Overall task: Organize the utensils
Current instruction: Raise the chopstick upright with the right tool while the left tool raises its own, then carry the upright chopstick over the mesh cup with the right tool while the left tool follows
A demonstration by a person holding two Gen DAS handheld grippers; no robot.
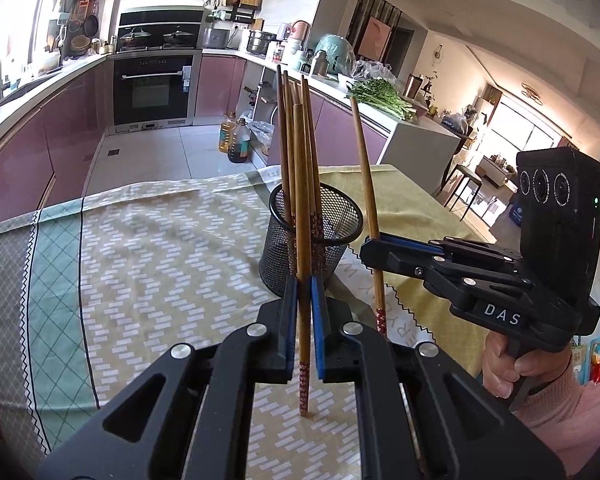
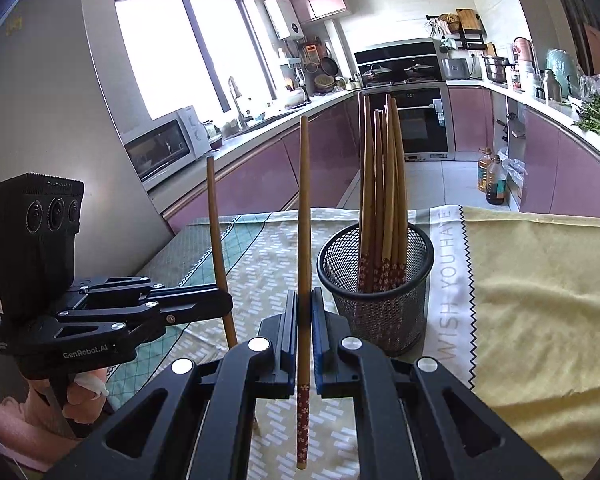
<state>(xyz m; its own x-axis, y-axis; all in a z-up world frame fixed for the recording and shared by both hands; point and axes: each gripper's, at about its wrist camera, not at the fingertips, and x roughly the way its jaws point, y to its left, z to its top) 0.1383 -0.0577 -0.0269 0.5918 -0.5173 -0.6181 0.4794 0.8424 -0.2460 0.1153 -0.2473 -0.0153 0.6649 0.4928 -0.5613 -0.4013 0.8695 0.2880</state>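
Note:
A black mesh cup (image 1: 314, 240) stands on the tablecloth and holds several wooden chopsticks (image 1: 296, 144) upright; it also shows in the right wrist view (image 2: 376, 280). My left gripper (image 1: 304, 312) is shut on one chopstick (image 1: 302, 208), held upright in front of the cup, its patterned red end near the cloth. My right gripper (image 2: 305, 320) is shut on another upright chopstick (image 2: 303, 216), left of the cup. In the left wrist view the right gripper (image 1: 374, 250) sits right of the cup with its chopstick (image 1: 366, 168). The left gripper (image 2: 226, 304) shows at the left.
The table carries a patterned green and cream cloth (image 1: 148, 248) and a yellow cloth (image 2: 540, 288). Kitchen counters, an oven (image 1: 152, 88) and oil bottles (image 1: 234, 136) on the floor lie beyond the table's far edge.

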